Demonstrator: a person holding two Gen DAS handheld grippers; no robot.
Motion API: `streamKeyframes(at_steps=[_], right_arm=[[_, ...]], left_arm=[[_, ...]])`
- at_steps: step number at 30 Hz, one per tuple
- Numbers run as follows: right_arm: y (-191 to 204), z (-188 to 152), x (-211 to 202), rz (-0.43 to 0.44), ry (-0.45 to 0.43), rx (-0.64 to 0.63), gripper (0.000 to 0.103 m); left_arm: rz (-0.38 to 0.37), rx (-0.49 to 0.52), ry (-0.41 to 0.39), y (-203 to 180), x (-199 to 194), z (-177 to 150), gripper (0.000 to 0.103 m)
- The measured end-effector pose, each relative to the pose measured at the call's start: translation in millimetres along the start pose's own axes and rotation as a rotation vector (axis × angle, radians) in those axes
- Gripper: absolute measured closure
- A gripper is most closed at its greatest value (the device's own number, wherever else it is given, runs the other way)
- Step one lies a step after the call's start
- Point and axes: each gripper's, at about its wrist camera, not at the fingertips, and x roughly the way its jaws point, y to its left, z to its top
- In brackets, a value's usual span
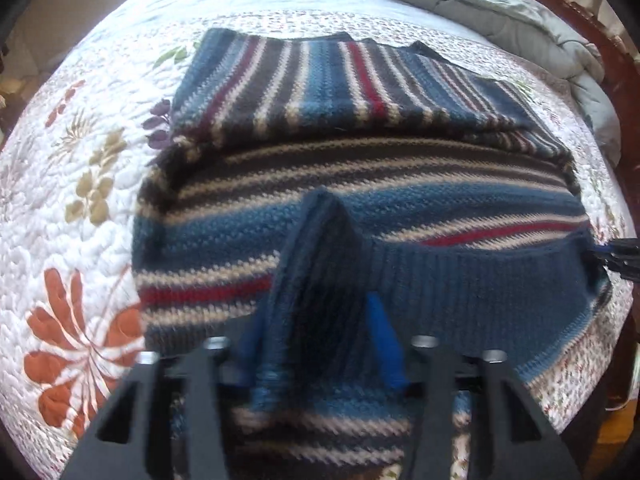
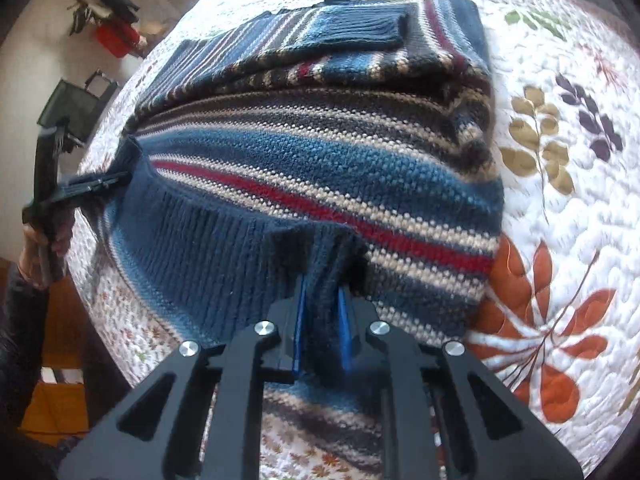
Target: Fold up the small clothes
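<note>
Both claws pinch the sweater's ribbed hem

Your left claw (image 1: 316, 344) and right claw (image 2: 322, 320) each clamp the sweater (image 1: 360, 184) just ahead on the quilt (image 1: 80, 200) — uneven lifting could drag the folded sleeves loose.

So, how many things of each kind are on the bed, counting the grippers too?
Sweater: 1
Duvet: 1
Grippers: 2, left gripper and right gripper, both shut on the sweater's hem
Total: 4

Bedroom: quilted bedspread (image 1: 100, 208), rumpled duvet (image 1: 500, 12)
</note>
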Motion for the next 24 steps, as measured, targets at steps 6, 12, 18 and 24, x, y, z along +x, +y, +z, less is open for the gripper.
streamKeyframes(at_steps=[6,12,18,24], right_arm=[[6,-8,-41,0.086,-0.102,0.011,0.092],[1,15,-76,0.113,-0.205,0.041,0.092],[-14,80,-96,0.125,-0.297,0.094,0.092],[-29,138,-62,0.025,-0.233,0.133,0.092]], left_arm=[[-0.062,-0.043,-0.082,1,-42,-16,0.091],[-0.062,-0.107,-0.224,15,-82,4,0.091],[-0.067,-0.165,-0.307,28,-91,73,0.091],[-0.032,-0.205,-0.238,34,-45,125,0.091]])
